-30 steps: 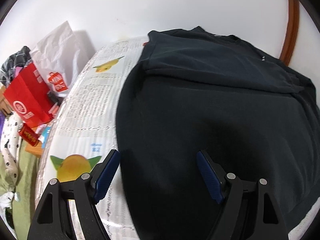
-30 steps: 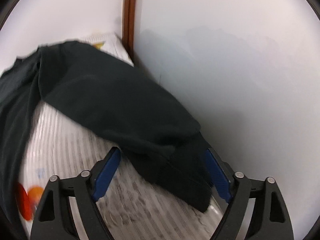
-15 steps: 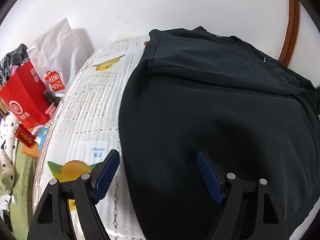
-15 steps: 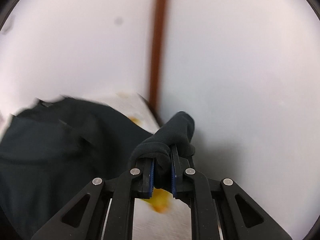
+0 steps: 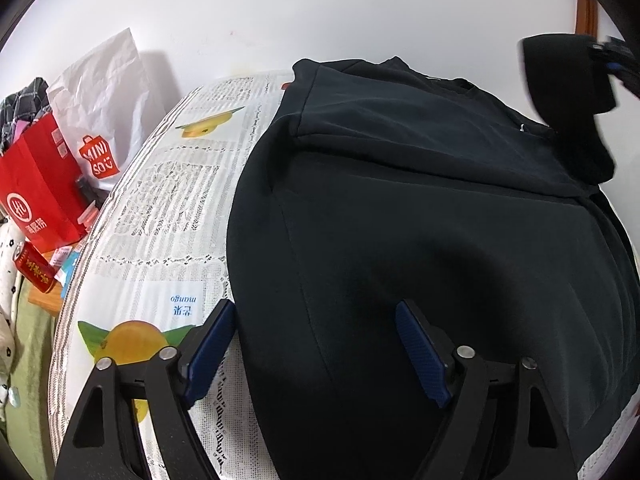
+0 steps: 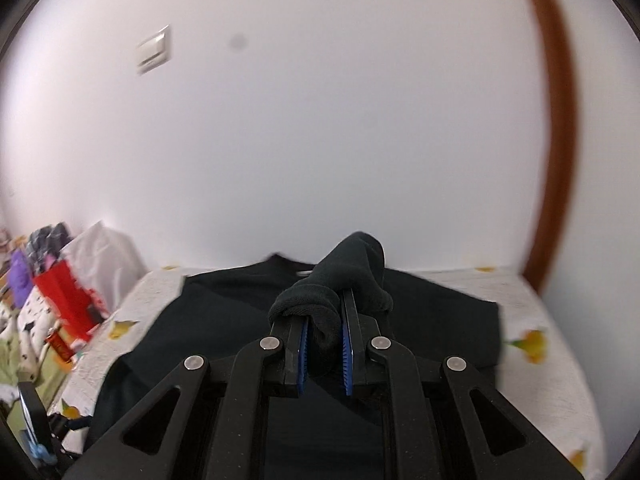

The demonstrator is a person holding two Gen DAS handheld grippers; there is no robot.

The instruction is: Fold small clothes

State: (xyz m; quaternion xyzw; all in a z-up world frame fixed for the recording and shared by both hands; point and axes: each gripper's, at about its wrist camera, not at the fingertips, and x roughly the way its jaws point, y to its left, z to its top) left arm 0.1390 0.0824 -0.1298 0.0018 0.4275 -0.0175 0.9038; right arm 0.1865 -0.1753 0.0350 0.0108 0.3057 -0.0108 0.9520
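Dark knit in my right tongs point(image 6: 324, 354): blue pads pinched together on a bunched sleeve point(image 6: 352, 276) of the black garment point(image 6: 224, 320); the cloth humps over the tips.
Left tongs point(image 5: 316, 354): spreading apart over the garment's near left edge, nothing between the pads, which I judge clear of the cloth.
Where the garment lies: spread on the tabletop point(image 5: 160, 208), collar at 12 o'clock from both tongs, hem toward me; long axis runs 6 to 12.
Relation that matters: the lifted sleeve hangs at 2 o'clock from my left tongs, above the body, so I judge it should travel toward 9 o'clock across the chest.
Nearer hand: right already has it.
Textures: soft matte jersey, limp; lacy white fruit-print cover under it.
Beyond, at 9 o'clock: red bag point(image 5: 40, 196), white bag point(image 5: 104, 96).
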